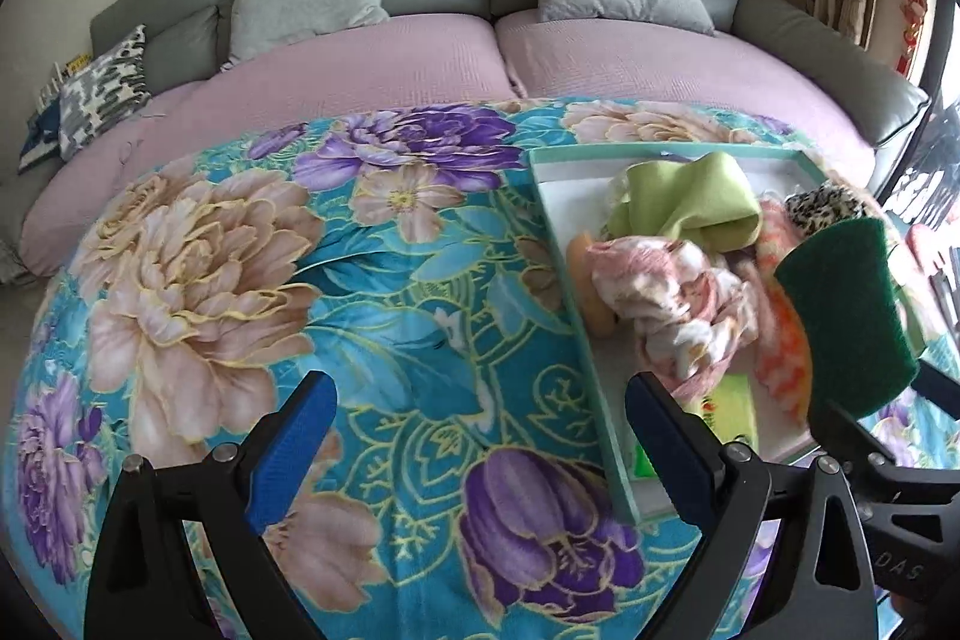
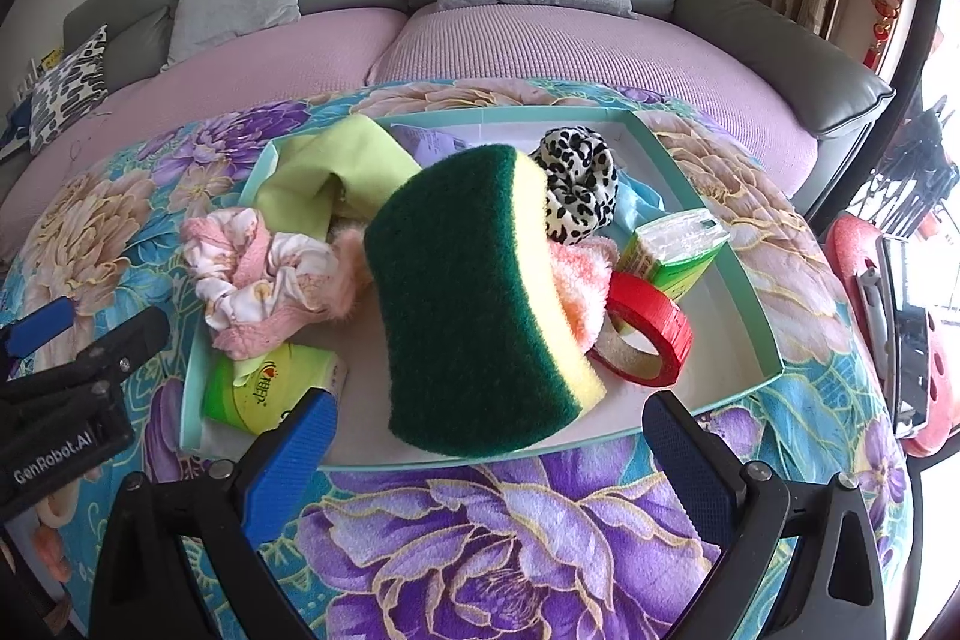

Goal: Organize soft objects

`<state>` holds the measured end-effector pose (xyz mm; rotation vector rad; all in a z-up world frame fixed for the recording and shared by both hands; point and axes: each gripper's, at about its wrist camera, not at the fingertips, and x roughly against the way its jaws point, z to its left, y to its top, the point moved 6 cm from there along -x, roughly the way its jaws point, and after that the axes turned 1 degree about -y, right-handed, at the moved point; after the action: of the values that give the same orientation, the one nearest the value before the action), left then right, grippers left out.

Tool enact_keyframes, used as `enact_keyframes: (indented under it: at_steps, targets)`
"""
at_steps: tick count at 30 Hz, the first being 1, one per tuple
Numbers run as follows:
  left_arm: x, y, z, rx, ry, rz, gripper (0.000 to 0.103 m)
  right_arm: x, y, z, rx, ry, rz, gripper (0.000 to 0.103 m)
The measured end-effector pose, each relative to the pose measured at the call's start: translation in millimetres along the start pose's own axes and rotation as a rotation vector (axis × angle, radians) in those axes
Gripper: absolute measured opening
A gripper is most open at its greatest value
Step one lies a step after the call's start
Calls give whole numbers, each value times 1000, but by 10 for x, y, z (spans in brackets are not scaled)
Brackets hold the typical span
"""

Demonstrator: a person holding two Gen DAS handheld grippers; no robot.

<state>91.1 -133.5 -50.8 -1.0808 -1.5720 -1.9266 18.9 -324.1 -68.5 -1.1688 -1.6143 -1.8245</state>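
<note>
1. The right gripper has its jaws wide apart. The sponge sits between them without touching either one, so it looks let go. It is over the tray, leaning on the pile; I cannot tell whether it has settled.
2. The left gripper is also spread apart and holds nothing. It hovers over the flowered blanket, just beside the tray's left rim.
3. Already in the tray: a green cloth, a flowered pink cloth, a spotted scrunchie and a fluffy pink cloth.
4. A red tape roll and a green tissue pack share the tray.
5. No loose soft thing shows on the blanket, so gathering seems nearly done. The heap is jumbled, and tidying it may remain.
</note>
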Motion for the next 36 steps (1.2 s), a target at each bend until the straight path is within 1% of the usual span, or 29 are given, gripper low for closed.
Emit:
enact_keyframes:
  at_steps: [4,9,12,19,24,31,36]
  targets:
    - [1,-107,62,-1,17,13,97,24,-47,32,5,0,4,103]
    - [25,-227,167,15,57,22,97,48,-115,57,6,-5,17,103]
    - [30,-296,217,29,51,33,97,68,-146,71,8,-3,17,103]
    - [44,-422,244,20,53,50,97,110,-239,88,11,-4,26,103]
    - [67,-460,253,23,43,47,97,141,-279,75,7,-3,28,103]
    - [74,-500,308,55,42,51,97,122,-327,97,14,3,41,103]
    - [70,-495,302,47,42,47,97,87,-330,106,14,7,42,103]
